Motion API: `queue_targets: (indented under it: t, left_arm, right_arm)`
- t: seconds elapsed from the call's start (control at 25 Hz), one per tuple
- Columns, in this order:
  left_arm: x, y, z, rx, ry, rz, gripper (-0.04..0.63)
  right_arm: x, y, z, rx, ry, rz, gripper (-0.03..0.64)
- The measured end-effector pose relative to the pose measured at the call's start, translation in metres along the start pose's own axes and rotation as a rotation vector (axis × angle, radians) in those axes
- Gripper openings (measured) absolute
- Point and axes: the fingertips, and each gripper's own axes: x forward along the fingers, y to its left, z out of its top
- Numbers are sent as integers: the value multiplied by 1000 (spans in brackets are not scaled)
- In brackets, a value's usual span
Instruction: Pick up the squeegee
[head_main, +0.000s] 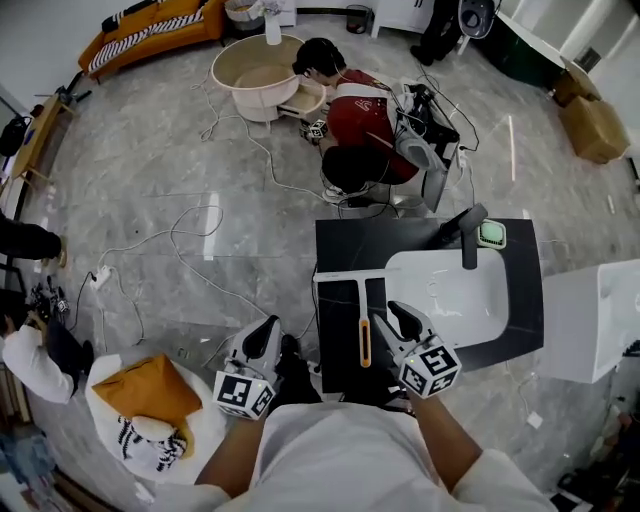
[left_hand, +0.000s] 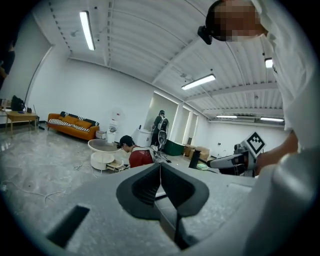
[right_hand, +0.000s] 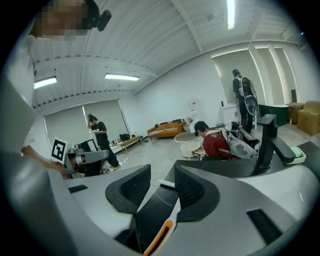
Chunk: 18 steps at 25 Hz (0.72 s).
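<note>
The squeegee (head_main: 364, 335) lies on the black countertop (head_main: 340, 245) left of the sink, its white blade at the far end and its orange-and-white handle pointing toward me. My right gripper (head_main: 390, 314) hangs just right of the handle, open. In the right gripper view the handle (right_hand: 161, 236) runs low through the gap of the right gripper (right_hand: 162, 186), close to the right-hand jaw, and neither pad presses on it. My left gripper (head_main: 270, 328) hovers off the counter's left edge over the floor. In its own view the left gripper (left_hand: 160, 172) is shut with nothing in it.
A white sink basin (head_main: 450, 290) is set in the counter, with a black faucet (head_main: 468, 235) and a green pad (head_main: 491, 235) behind it. A person in red (head_main: 355, 120) crouches beyond the counter. Cables cross the floor, and an orange bag (head_main: 150, 385) lies at lower left.
</note>
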Motion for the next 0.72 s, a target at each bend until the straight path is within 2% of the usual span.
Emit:
queue_targets:
  t: [0.2,0.48,0.72]
  left_arm:
    - [13,9,-26,-53,46,-34,17]
    - [33,12,-61,3,96,-90,17]
    - [37,12,-83,-20,151,-114,17]
  right_arm:
    - [20,-9,-15,27,116,-36,123]
    - [53,-35,-45,75,229,-81,126]
    - [77,-45,-70,146,317,-111,126]
